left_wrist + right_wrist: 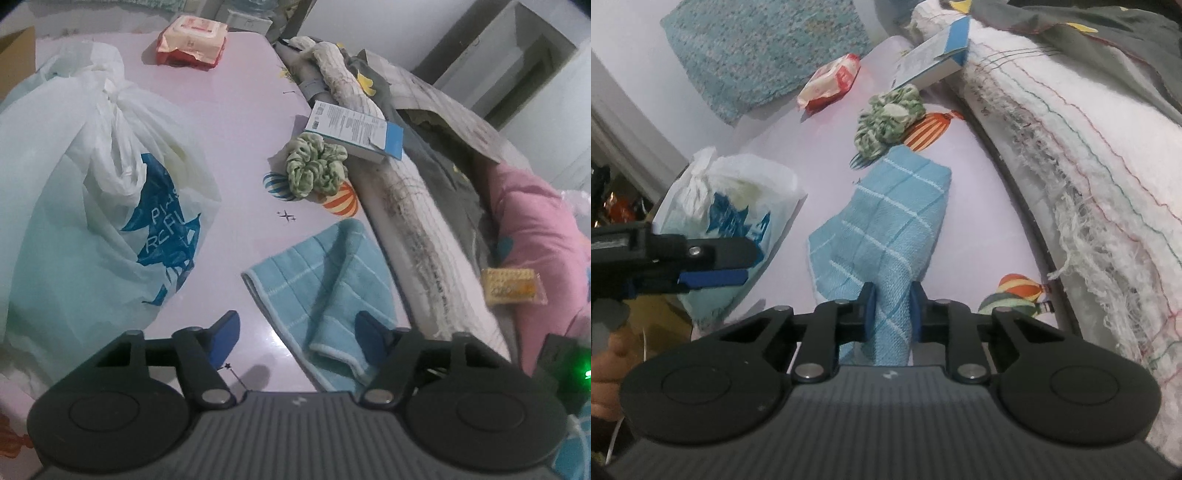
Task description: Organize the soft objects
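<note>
On the bench (pixel 229 122), right claw (pixel 892 308) clamps towel (pixel 886 221); left claw (pixel 299 341) gapes w/ nothing, near scrunchie (pixel 316 168).

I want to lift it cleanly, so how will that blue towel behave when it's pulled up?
Likely floppy: the blue towel already bunches between the right gripper. It probably drapes and drags. It looks light, so the free end may brush the green scrunchie.

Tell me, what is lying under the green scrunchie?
The green scrunchie rests on the pink sheet, partly covering two printed striped balloons. The blue-and-white box sits just behind it. Whatever lies directly beneath its folds is hidden.
</note>
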